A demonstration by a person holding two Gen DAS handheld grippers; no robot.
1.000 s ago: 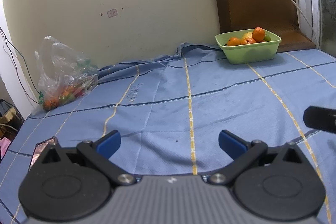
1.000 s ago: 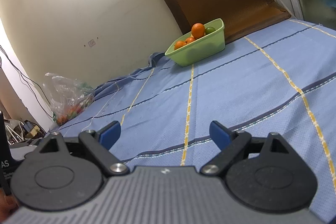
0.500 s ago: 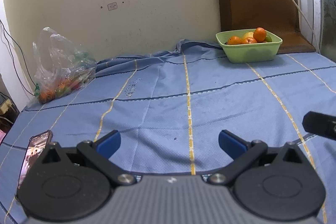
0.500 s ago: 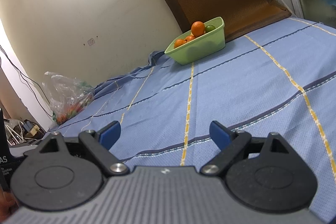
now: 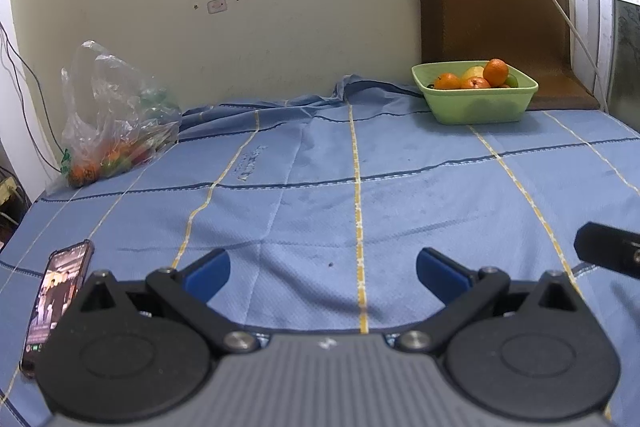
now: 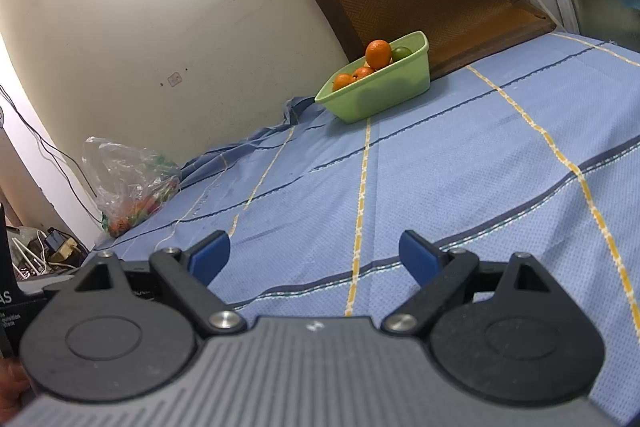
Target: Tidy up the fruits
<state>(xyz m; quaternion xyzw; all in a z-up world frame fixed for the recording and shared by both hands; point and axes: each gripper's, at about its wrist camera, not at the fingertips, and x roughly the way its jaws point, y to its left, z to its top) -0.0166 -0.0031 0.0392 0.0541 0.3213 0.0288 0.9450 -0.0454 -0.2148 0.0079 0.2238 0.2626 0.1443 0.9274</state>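
Both the left gripper (image 5: 323, 275) and the right gripper (image 6: 314, 259) hang spread wide and empty over the blue striped cloth (image 5: 400, 187). The crumpled clear plastic bag of fruit (image 5: 116, 119) lies at ten o'clock, nearer the left gripper; the pale green rectangular basin (image 5: 476, 99) of oranges (well apart) sits at one o'clock.

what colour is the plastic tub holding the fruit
Light green plastic tub, clearest in the left wrist view.

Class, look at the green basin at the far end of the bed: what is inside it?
The green basin holds a heap of oranges, a yellow fruit and a green fruit. Its wall hides whatever lies beneath them.
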